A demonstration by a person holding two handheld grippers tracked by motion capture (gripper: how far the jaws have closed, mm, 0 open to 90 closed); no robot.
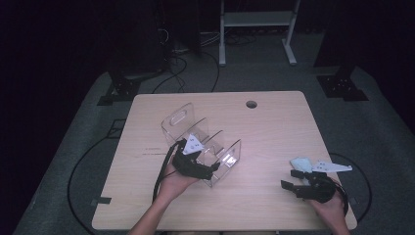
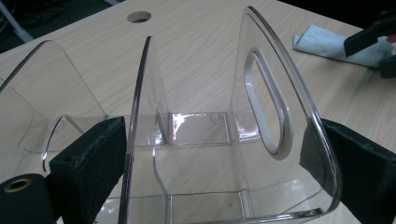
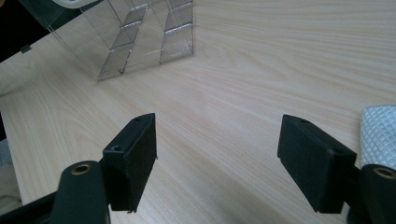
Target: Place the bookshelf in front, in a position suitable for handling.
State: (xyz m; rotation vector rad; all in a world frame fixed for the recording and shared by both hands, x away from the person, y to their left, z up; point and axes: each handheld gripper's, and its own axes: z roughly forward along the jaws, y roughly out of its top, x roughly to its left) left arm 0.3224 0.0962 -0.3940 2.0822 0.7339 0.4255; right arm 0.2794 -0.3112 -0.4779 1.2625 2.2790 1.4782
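Observation:
A clear plastic rack with several upright dividers stands on the wooden table left of centre. My left gripper is at its near end. In the left gripper view the two black jaws of that gripper press from outside on a middle divider and on the end panel with the handle slot, so it is shut on the rack. My right gripper hovers at the table's right front, open, with bare wood between the pads of the gripper. A pale blue cloth lies just beyond it.
A round cable hole sits near the table's far edge. The cloth touches the right border of the right gripper view, and the rack shows at its top left. Cables and stand legs lie on the floor behind the table.

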